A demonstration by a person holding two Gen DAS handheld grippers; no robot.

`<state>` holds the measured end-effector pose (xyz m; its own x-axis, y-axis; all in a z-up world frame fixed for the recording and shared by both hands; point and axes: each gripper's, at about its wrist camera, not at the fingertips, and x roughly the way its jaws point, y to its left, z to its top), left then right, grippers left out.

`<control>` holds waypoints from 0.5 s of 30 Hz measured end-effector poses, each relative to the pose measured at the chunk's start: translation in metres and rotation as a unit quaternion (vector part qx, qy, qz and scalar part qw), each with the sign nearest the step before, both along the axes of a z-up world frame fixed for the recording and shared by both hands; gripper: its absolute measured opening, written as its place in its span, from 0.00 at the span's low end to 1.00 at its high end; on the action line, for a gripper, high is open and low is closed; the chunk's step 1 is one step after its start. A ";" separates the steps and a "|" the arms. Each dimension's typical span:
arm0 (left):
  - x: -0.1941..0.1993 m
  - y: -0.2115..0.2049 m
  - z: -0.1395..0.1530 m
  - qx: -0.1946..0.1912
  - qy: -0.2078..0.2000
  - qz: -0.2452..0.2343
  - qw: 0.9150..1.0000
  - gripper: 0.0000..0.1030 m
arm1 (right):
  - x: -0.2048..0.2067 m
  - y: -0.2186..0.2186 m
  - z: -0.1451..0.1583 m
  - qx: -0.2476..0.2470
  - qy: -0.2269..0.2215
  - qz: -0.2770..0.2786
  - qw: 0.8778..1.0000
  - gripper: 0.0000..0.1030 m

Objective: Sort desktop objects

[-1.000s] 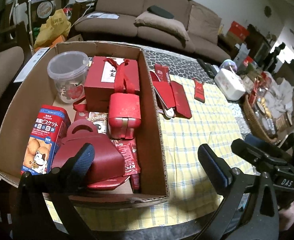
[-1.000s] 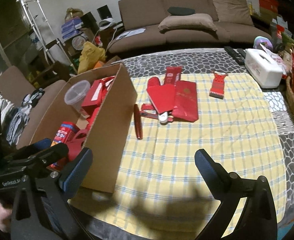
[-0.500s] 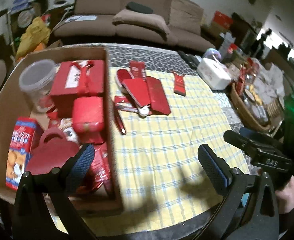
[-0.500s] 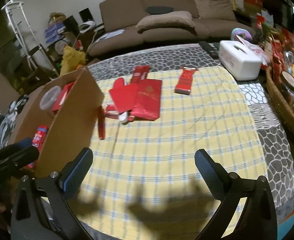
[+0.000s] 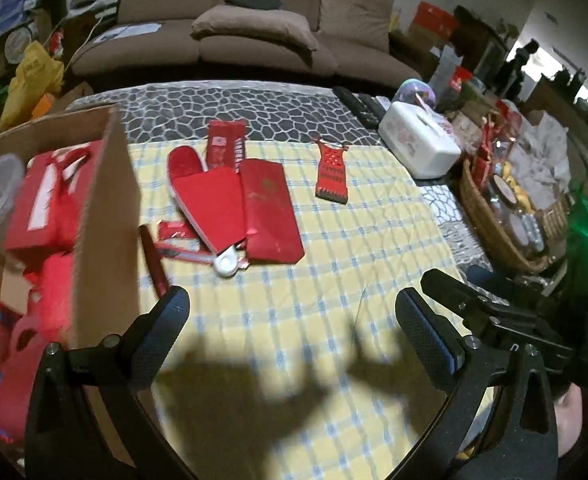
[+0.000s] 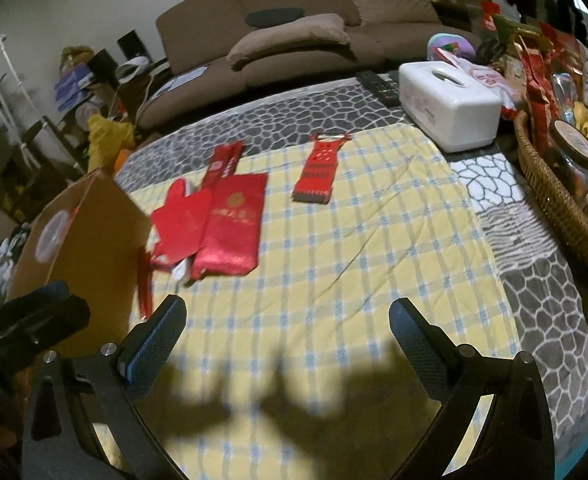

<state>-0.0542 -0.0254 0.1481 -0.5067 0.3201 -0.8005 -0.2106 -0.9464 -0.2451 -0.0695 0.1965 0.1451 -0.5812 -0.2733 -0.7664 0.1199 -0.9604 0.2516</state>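
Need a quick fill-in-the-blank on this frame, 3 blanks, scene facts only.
1. Both the left gripper and the right gripper are ____.
2. The cardboard box sits at the ____ edge of the checked cloth.
3. The white tissue box lies ____ the checked cloth.

Missing words: open; left; off

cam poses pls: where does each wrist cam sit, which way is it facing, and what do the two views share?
Left wrist: sits on the left gripper, above the table's near edge, facing the sofa; shows its open fingers, the cardboard box at left, the right gripper's body at right.
Right wrist: sits on the right gripper, same heading; open fingers, the left gripper's body at lower left.
Shared: yellow checked cloth, red envelopes, white tissue box, sofa.
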 end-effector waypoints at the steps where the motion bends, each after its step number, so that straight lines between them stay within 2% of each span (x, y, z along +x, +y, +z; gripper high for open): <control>1: -0.006 0.005 -0.004 -0.003 -0.002 0.000 1.000 1.00 | -0.006 0.004 -0.003 -0.005 0.001 -0.008 1.000 1.00; 9: -0.052 0.026 -0.041 -0.007 -0.027 0.028 0.999 1.00 | -0.046 0.024 -0.029 -0.018 -0.009 -0.030 0.999 0.98; 15: -0.093 0.044 -0.074 -0.054 -0.025 0.052 0.997 1.00 | -0.053 0.033 -0.046 -0.021 -0.025 -0.038 0.999 0.98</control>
<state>-0.1470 0.0185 0.0737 -0.4908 0.1787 -0.8528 -0.1000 -0.9838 -0.1487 -0.1228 0.2290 0.0991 -0.5636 -0.2622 -0.7833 0.0334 -0.9547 0.2956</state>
